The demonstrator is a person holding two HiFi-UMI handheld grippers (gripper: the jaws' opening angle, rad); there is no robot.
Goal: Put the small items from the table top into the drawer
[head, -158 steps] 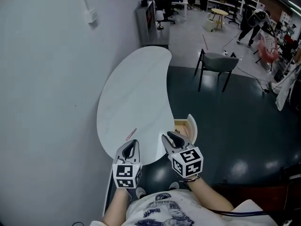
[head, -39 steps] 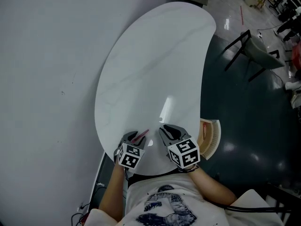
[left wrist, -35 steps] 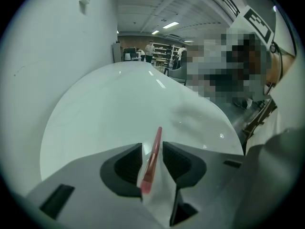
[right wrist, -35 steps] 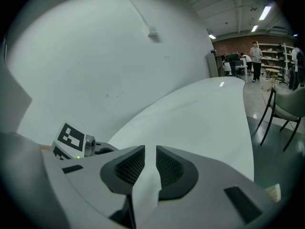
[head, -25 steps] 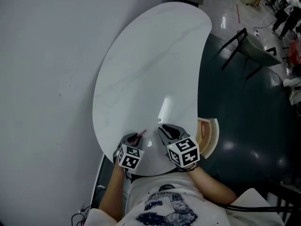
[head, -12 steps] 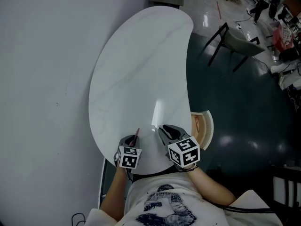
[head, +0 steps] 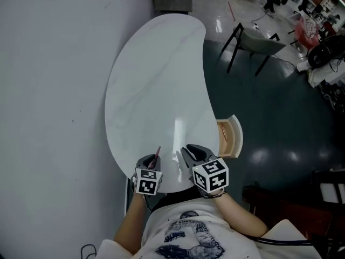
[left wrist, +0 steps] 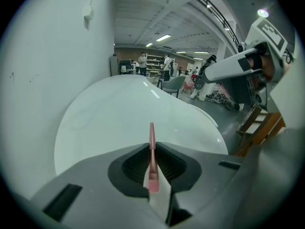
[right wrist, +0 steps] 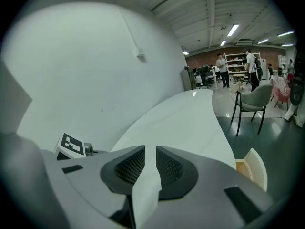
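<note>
**Left gripper (left wrist: 151, 151) clamped on a thin pink stick (left wrist: 151, 133); right gripper (right wrist: 150, 152) empty.**

The left gripper's jaws have just been closing and now pinch the stick between their dark, ribbed pads (left wrist: 136, 165). The stick is slender, straight and smooth, with a squared near end. It narrows to a rounded tip that juts out ahead of the jaws, over the table (head: 156, 80). The table top is glossy white and kidney-shaped with faint marble-like veins, and it stretches away ahead of both grippers. The right gripper, just beside the left, holds its jaws a narrow slit apart with nothing between them. Ahead and to its right the drawer (head: 229, 137) stands pulled out, pale wood inside behind a curved white front.
</note>
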